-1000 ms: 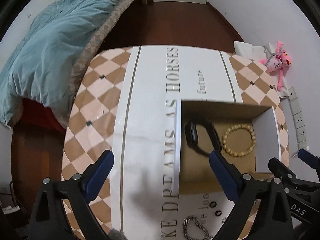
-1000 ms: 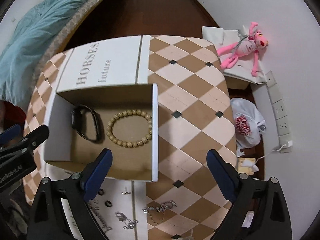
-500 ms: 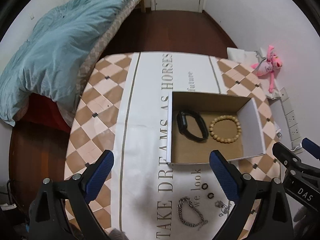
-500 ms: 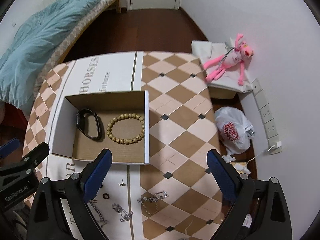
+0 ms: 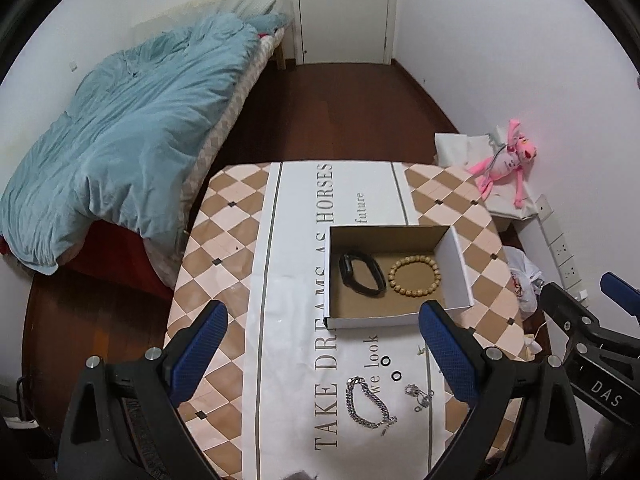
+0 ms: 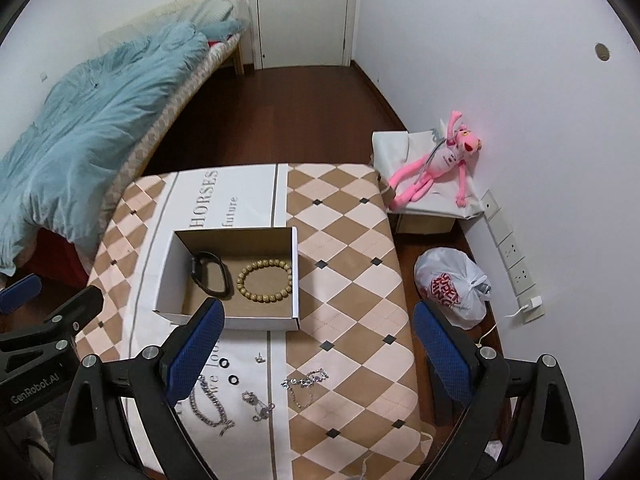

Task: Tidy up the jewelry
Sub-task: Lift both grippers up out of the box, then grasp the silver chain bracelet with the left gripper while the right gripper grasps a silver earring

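Observation:
An open cardboard box point(image 5: 456, 276) point(image 6: 295, 280) stands on the table and holds a black watch band point(image 5: 362, 274) point(image 6: 212, 274) and a wooden bead bracelet point(image 5: 414, 274) point(image 6: 265, 280). In front of it lie a silver chain bracelet point(image 5: 368, 402) point(image 6: 210, 406), two small black rings point(image 5: 391, 368) point(image 6: 229, 371), a stud point(image 6: 260, 357) and more silver pieces point(image 6: 306, 380). My left gripper point(image 5: 322, 354) and right gripper point(image 6: 316, 354) hover high above the table's near side, both open with nothing between their fingers.
The table point(image 5: 224, 248) has a checked cloth with a lettered white runner. A bed with a blue duvet point(image 5: 120, 140) lies to the left. A pink plush toy point(image 6: 436, 164), a white plastic bag point(image 6: 452, 288) and wall sockets are at the right. A door point(image 5: 344, 8) is behind.
Both grippers have pulled up and back from the box, so the whole table and the loose jewelry in front of the box have come into view. Both stay open.

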The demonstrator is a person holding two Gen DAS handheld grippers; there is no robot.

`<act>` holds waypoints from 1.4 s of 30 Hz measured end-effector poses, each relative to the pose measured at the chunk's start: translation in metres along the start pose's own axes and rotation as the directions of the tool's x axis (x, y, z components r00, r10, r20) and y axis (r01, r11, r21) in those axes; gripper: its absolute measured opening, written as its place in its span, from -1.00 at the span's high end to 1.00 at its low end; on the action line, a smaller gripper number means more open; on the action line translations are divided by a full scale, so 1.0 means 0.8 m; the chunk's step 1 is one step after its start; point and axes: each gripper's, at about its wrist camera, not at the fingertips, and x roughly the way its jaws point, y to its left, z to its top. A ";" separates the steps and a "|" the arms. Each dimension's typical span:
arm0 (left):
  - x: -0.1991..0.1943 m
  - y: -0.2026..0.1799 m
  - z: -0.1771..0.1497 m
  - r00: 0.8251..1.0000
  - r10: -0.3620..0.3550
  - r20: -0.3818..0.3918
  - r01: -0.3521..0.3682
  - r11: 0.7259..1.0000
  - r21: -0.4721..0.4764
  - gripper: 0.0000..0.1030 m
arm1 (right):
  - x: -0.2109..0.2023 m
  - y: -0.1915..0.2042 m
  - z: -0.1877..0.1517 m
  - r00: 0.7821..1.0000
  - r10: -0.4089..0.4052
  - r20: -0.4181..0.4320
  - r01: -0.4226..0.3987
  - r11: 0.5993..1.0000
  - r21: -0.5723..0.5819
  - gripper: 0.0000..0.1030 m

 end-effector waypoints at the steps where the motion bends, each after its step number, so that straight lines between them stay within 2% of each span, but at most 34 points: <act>1: -0.005 0.000 -0.001 1.000 -0.005 0.004 0.005 1.000 0.000 -0.89 | -0.007 -0.001 -0.001 1.000 0.006 0.007 -0.006 1.000 0.004 -0.88; 5: -0.018 0.001 -0.009 1.000 -0.014 0.019 0.014 1.000 -0.011 -0.89 | -0.025 -0.007 -0.008 0.999 0.027 0.018 -0.027 0.999 0.027 -0.88; 8: -0.018 0.002 -0.018 1.000 0.005 0.010 -0.005 1.000 -0.026 -0.89 | -0.026 -0.012 -0.018 0.999 0.036 0.007 -0.036 0.998 0.041 -0.88; 11: -0.007 0.004 -0.034 1.000 0.030 0.000 -0.030 0.999 -0.022 -0.89 | -0.009 -0.021 -0.038 0.998 0.040 -0.045 -0.037 0.997 0.066 -0.88; 15: 0.030 0.008 -0.064 0.996 0.057 -0.074 -0.059 0.998 -0.026 -0.89 | 0.036 -0.035 -0.072 0.988 0.057 -0.145 -0.042 0.993 0.107 -0.88; 18: 0.063 0.011 -0.090 0.985 0.093 -0.144 -0.097 0.995 -0.023 -0.89 | 0.077 -0.044 -0.100 0.973 0.095 -0.209 -0.064 0.987 0.147 -0.87; 20: 0.083 0.013 -0.106 0.976 0.118 -0.184 -0.124 0.992 -0.019 -0.89 | 0.110 -0.050 -0.120 0.960 0.117 -0.253 -0.073 0.981 0.177 -0.75; 21: 0.091 0.015 -0.113 0.972 0.124 -0.199 -0.129 0.991 -0.017 -0.89 | 0.121 -0.051 -0.127 0.957 0.121 -0.264 -0.073 0.980 0.187 -0.63; 23: 0.107 0.016 -0.127 0.962 0.141 -0.233 -0.147 0.989 -0.009 -0.89 | 0.149 -0.058 -0.142 0.949 0.120 -0.292 -0.058 0.976 0.212 -0.58; 26: 0.132 0.016 -0.143 0.948 0.154 -0.280 -0.161 0.987 -0.002 -0.89 | 0.175 -0.061 -0.154 0.946 0.117 -0.302 -0.045 0.971 0.233 -0.48; 32: 0.157 0.013 -0.153 0.931 0.161 -0.327 -0.171 0.985 0.000 -0.89 | 0.209 -0.052 -0.162 0.948 0.128 -0.290 -0.057 0.969 0.241 -0.42; 35: 0.162 0.015 -0.154 0.926 0.163 -0.340 -0.175 0.985 -0.003 -0.89 | 0.213 -0.039 -0.157 0.957 0.105 -0.269 -0.051 0.978 0.201 -0.19; 36: 0.162 0.016 -0.155 0.925 0.165 -0.342 -0.177 0.984 -0.004 -0.89 | 0.213 -0.035 -0.155 0.960 0.091 -0.264 -0.042 0.982 0.186 0.00; 37: 0.163 0.016 -0.155 0.924 0.165 -0.344 -0.177 0.984 -0.004 -0.89 | 0.213 -0.031 -0.154 0.964 0.062 -0.259 -0.021 0.987 0.158 0.34; 39: 0.163 0.018 -0.158 0.921 0.162 -0.353 -0.174 0.985 -0.004 -0.89 | 0.212 -0.023 -0.154 0.966 0.070 -0.250 -0.037 0.990 0.135 0.83; 42: 0.168 0.024 -0.160 0.918 0.143 -0.369 -0.159 0.987 -0.014 -0.89 | 0.207 -0.022 -0.155 0.965 0.073 -0.252 -0.039 0.990 0.135 0.86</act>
